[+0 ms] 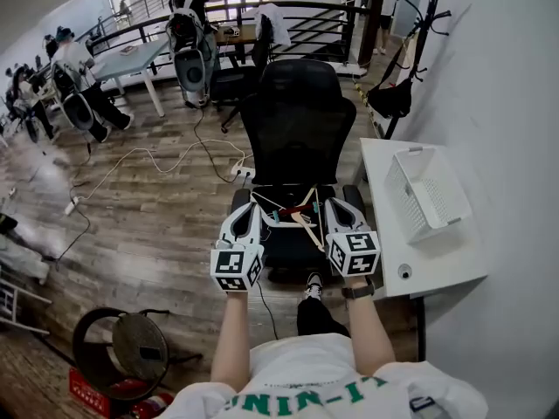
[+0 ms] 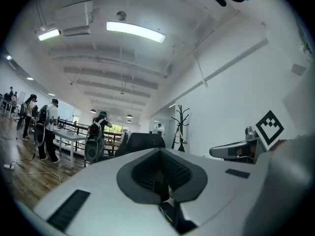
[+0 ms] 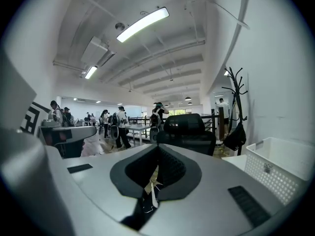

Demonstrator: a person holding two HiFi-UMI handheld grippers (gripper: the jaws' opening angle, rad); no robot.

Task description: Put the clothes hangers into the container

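Observation:
Several clothes hangers [image 1: 295, 213], wooden, red and teal, lie in a loose pile on the seat of a black office chair [image 1: 297, 120]. My left gripper [image 1: 247, 209] hovers at the seat's left edge with its jaws closed together and nothing in them. At the seat's right edge my right gripper [image 1: 339, 206] is shut too, and empty. A white mesh basket [image 1: 428, 190] stands empty on the white table [image 1: 437, 269] to the right. In the right gripper view, the basket [image 3: 283, 171] is at the right and a bit of hanger [image 3: 150, 186] shows below the closed jaws.
A black coat rack [image 1: 419, 33] with a bag stands behind the table by the wall. A floor fan [image 1: 131, 347] sits at the lower left, and a white cable [image 1: 148, 160] runs over the wooden floor. People with backpacks stand by tables at the back left.

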